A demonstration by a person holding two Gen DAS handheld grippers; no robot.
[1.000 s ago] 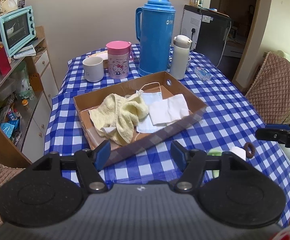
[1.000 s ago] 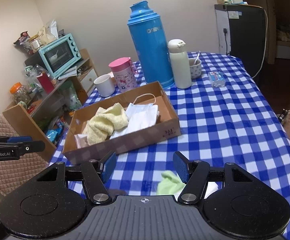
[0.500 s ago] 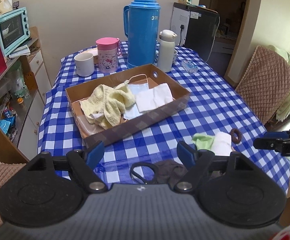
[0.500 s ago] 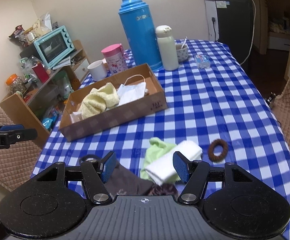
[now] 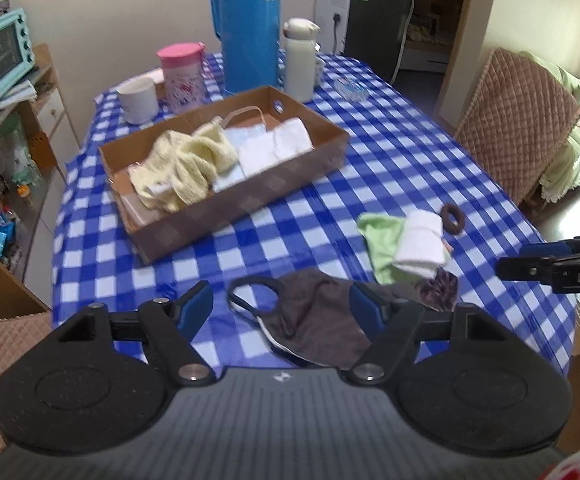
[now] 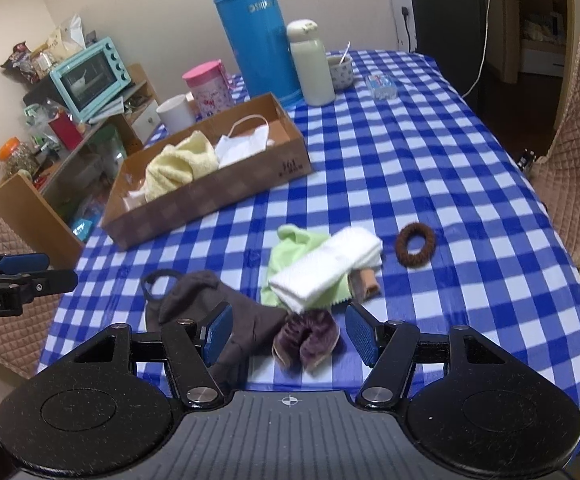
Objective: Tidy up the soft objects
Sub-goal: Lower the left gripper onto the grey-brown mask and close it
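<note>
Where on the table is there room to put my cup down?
The checked tablecloth lies bare between the cardboard box, the hair ring and the little tissue pack. It is crowded at the near edge, with the dark mask, green cloth and white towel.

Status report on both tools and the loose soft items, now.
Left tool closing, dark mask between the tips, not gripped. Right tool open over purple scrunchie. Box ahead, path unobstructed.
</note>
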